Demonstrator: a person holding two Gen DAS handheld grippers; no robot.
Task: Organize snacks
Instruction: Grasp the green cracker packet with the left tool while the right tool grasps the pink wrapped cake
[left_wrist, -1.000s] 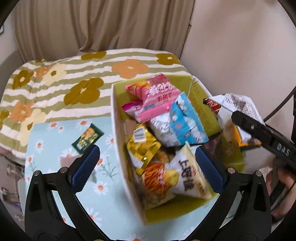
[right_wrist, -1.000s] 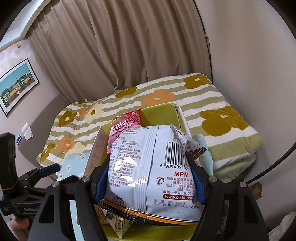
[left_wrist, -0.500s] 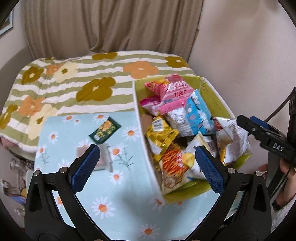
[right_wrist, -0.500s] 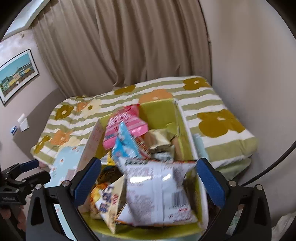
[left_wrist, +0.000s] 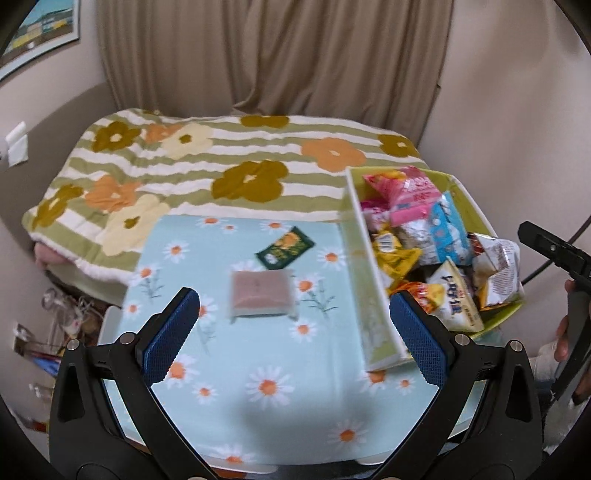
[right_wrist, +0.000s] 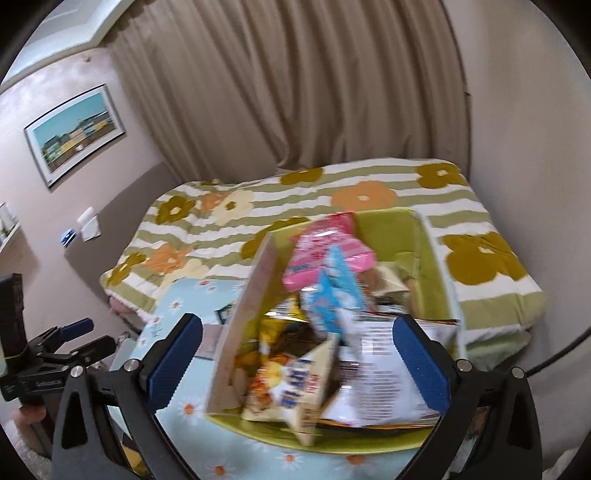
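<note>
two wide-open grippers, left gripper, right gripper, crinkly foil snack bags in rectangular green box

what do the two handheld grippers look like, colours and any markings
Both are alike: the left gripper and right gripper have matte black angular frames with silver rivets and two fingers faced with blue textured pads. Markings are too blurred to read. A thin black cable curves past at the right.
</note>
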